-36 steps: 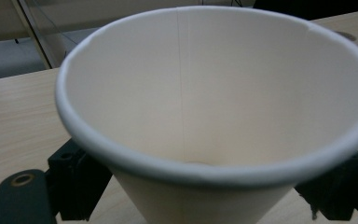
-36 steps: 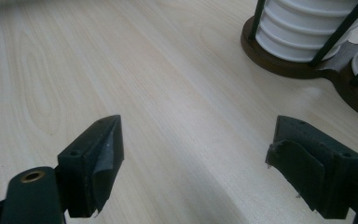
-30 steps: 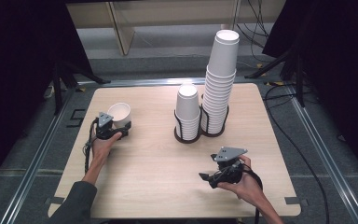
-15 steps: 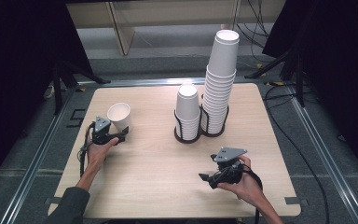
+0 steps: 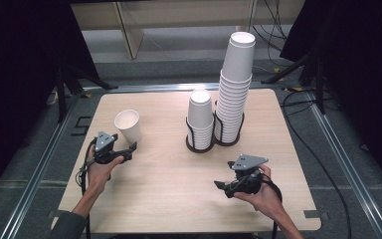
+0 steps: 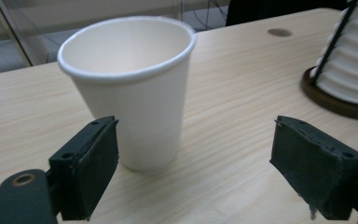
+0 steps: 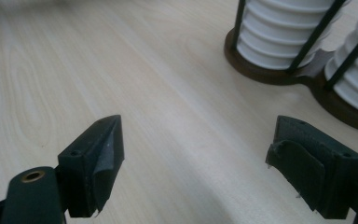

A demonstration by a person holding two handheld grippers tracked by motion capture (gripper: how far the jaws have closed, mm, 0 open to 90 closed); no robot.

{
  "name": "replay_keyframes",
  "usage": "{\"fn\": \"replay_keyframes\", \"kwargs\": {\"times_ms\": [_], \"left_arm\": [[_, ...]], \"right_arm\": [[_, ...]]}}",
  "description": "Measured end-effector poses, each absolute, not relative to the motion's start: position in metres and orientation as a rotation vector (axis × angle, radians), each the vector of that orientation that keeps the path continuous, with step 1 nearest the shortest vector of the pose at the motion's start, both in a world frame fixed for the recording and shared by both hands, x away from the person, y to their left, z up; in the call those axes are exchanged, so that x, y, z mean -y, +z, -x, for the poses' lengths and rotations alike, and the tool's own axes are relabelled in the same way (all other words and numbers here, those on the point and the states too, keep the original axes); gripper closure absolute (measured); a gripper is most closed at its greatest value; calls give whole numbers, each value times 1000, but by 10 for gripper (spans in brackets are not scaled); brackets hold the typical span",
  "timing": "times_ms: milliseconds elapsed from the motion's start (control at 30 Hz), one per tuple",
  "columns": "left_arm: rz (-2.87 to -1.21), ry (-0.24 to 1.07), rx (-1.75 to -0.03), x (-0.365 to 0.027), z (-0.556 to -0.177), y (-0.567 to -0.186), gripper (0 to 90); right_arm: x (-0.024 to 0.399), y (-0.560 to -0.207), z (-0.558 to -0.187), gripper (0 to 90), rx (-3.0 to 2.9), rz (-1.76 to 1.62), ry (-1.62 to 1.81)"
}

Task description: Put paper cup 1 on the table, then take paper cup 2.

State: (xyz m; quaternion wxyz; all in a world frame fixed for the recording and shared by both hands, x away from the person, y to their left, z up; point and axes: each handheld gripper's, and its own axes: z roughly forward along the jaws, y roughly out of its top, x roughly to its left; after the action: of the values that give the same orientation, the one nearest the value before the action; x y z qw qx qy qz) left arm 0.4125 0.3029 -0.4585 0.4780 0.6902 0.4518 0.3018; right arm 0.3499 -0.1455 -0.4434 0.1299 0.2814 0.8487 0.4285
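On the desk (image 5: 179, 199) we count one loose cup (image 5: 128, 125), upright and mouth up, near the left edge, and two stacks of cups in a twin wire holder (image 5: 214, 142) toward the far middle. The short stack (image 5: 200, 119) sits in the holder's left ring, the tall stack (image 5: 235, 84) in its right ring, rising well above its neighbour; we cannot count the nested cups in either.

We see two grippers, one in each hand. The left gripper (image 5: 128, 150) lies near the left edge, just on the near side of the loose cup, its jaws spread wide and grasping nothing. In the left gripper view the cup (image 6: 130, 88) stands ahead of the jaws, closer to the left one and apart from both, with the holder's base (image 6: 335, 100) at the right.

The right gripper (image 5: 222, 187) rests toward the near right corner, jaws likewise spread and empty. In the right gripper view bare wood (image 7: 135, 84) lies between the jaws, and the holder (image 7: 279, 72) stands beyond, well apart.
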Motion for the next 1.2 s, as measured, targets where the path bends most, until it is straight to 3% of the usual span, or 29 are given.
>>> {"fn": "replay_keyframes", "kwargs": {"times_ms": [600,1200], "left_arm": [[-1663,681,-1032,-280,-335,-450,145],[-1709,626,-967,-264,-308,-459,145]], "right_arm": [[179,-414,-364,174,-2197,-1001,1347],[196,-385,-389,158,-2095,-1042,1402]]}}
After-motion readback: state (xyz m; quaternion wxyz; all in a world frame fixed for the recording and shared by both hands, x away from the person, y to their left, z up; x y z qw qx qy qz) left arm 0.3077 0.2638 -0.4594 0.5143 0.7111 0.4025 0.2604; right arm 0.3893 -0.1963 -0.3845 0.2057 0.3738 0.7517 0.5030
